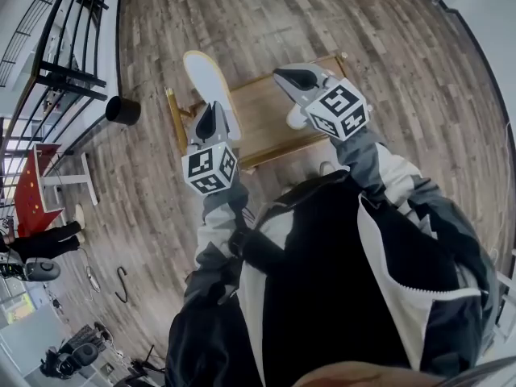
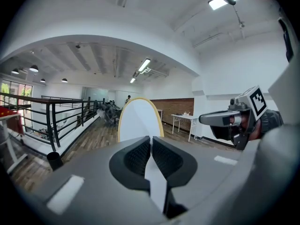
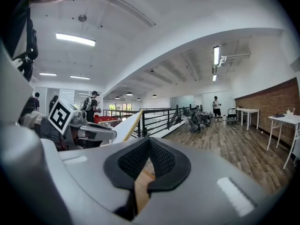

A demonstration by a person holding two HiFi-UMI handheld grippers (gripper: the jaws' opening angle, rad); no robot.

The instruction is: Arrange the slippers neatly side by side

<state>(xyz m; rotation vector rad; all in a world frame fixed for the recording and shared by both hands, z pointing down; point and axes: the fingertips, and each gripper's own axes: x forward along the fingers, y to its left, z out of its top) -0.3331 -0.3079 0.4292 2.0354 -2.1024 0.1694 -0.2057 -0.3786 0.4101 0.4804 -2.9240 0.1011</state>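
Observation:
My left gripper (image 1: 208, 113) is shut on the heel end of a white slipper (image 1: 205, 77) with a tan rim, held up over the left end of a low wooden table (image 1: 262, 123). In the left gripper view the slipper (image 2: 139, 118) stands upright out of the closed left gripper (image 2: 151, 143). My right gripper (image 1: 284, 76) hovers over the table, shut with nothing between its pads. Beneath it a white rounded shape (image 1: 297, 119), perhaps the other slipper, lies on the table, mostly hidden. In the right gripper view the right gripper (image 3: 150, 143) is closed and the held slipper (image 3: 127, 127) shows edge-on.
A black bin (image 1: 122, 110) stands on the plank floor left of the table, by a black railing (image 1: 71, 31). A red table (image 1: 35, 185) and a person (image 1: 42, 245) are at the far left. White tables (image 3: 285, 121) stand along the brick wall.

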